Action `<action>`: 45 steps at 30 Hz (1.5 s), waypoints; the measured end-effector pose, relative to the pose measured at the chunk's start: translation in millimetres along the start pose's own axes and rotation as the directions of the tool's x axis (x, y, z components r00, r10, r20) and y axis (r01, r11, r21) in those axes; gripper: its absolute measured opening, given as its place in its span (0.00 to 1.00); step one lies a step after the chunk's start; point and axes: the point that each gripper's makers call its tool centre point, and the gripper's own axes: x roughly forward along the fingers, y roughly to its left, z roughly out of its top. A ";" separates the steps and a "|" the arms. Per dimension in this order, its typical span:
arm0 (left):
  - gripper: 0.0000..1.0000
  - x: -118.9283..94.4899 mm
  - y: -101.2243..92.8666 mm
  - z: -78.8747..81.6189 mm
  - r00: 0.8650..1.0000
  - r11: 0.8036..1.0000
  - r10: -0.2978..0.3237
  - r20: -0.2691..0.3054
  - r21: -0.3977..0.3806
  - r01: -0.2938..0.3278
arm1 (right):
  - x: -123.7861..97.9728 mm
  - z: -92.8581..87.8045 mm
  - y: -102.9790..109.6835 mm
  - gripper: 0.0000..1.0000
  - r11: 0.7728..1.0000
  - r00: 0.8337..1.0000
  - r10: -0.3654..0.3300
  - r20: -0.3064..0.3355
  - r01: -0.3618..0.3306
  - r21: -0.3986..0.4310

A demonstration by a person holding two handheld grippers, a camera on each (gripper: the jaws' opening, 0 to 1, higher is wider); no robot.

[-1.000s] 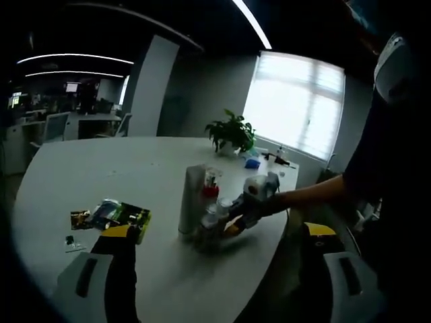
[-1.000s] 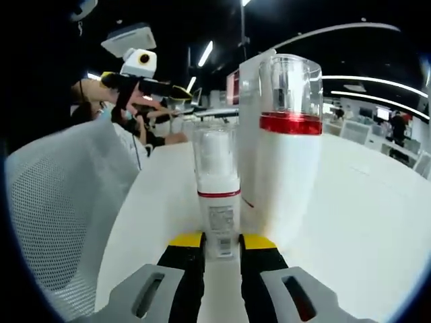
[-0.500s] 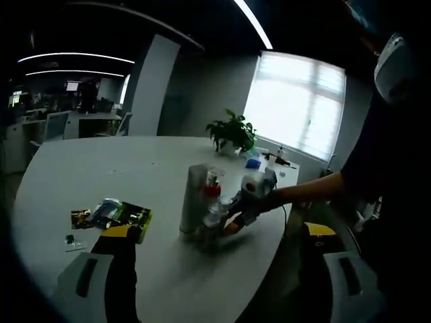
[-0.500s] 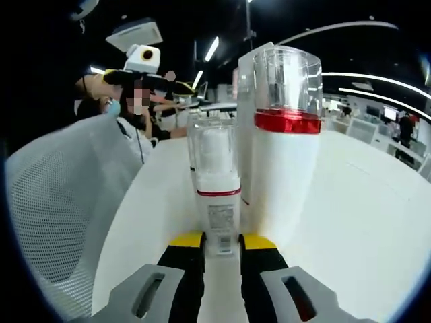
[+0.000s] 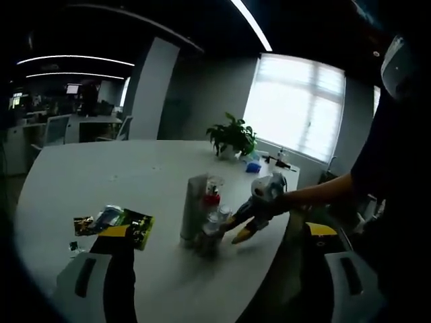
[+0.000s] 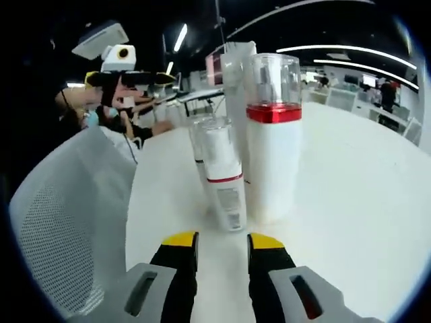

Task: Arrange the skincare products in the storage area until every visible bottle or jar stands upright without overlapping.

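Room: dim open office, dark ceiling with long light strips (image 5: 252,23).
Window: large and bright (image 5: 296,108), behind a potted plant (image 5: 232,138).
Table: broad, white, rounded (image 5: 101,178).
Chair: white mesh back (image 6: 64,208) beside the table.
Pillar: pale (image 5: 149,94); desks (image 5: 81,124) lie beyond.

1. The small clear-capped white bottle (image 6: 222,182) carries a thin red band and a grey printed label.
2. The taller white pump bottle (image 6: 273,145) wears a broad red collar.
3. The right gripper (image 6: 217,247) has yellow tips on black fingers.
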 end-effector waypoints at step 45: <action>0.97 -50.7 14.6 -36.1 0.988 0.982 0.136 -0.074 -0.120 -0.145 | -85.4 45.8 41.8 0.83 0.885 0.901 -0.418 0.115 0.376 0.273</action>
